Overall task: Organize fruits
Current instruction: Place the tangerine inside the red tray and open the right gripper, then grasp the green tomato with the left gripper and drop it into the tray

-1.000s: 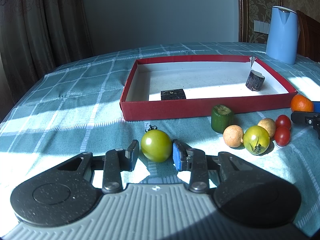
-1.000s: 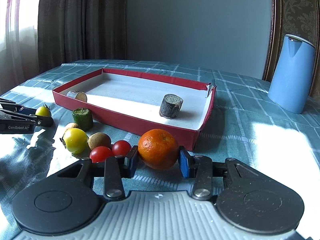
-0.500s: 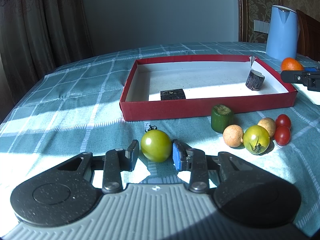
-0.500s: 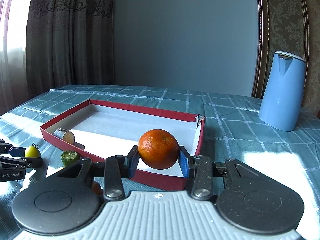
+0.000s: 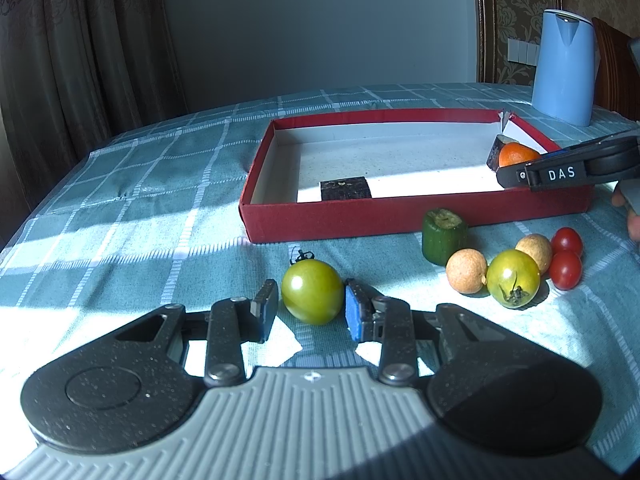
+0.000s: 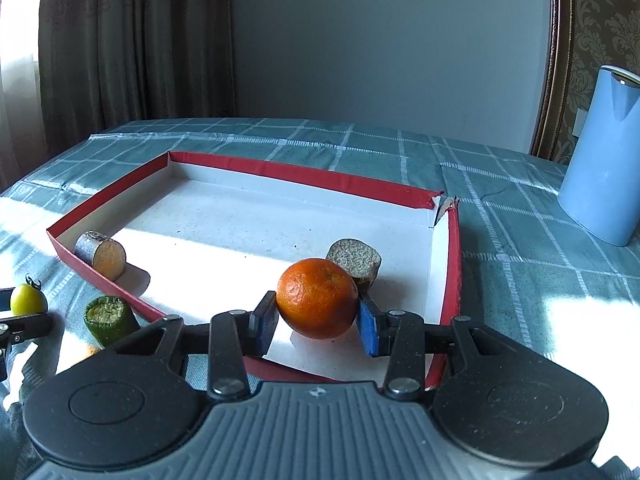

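Since a second ago the right hand-held gripper (image 6: 318, 322) has carried the orange (image 6: 317, 298) off the desk (image 5: 160, 200) and over the near right corner of the red box (image 5: 400, 216); the left hand-held gripper (image 5: 310, 310) has not shifted. The box, red outside and white inside, holds two cut cylinder pieces: one lying against the near left wall (image 6: 102, 255), one standing at the right (image 6: 354, 262), just behind the orange. The right pads are clamped on the orange, holding it above the box floor. Orange: round, dimpled peel, deep colour, lit on its left side. The left pads stand either side of a green tomato (image 5: 312, 297) on the cloth; a slim gap shows on the left side, so contact cannot be told. Left view alone shows the cluster near the box's front wall: green cut piece (image 5: 444, 236), two tan balls (image 5: 466, 271), yellow-green tomato (image 5: 513, 278), two cherry tomatoes (image 5: 565, 269). Right view alone shows the first piece's pale cut face. Blue kettle (image 6: 604, 160) stands far right.
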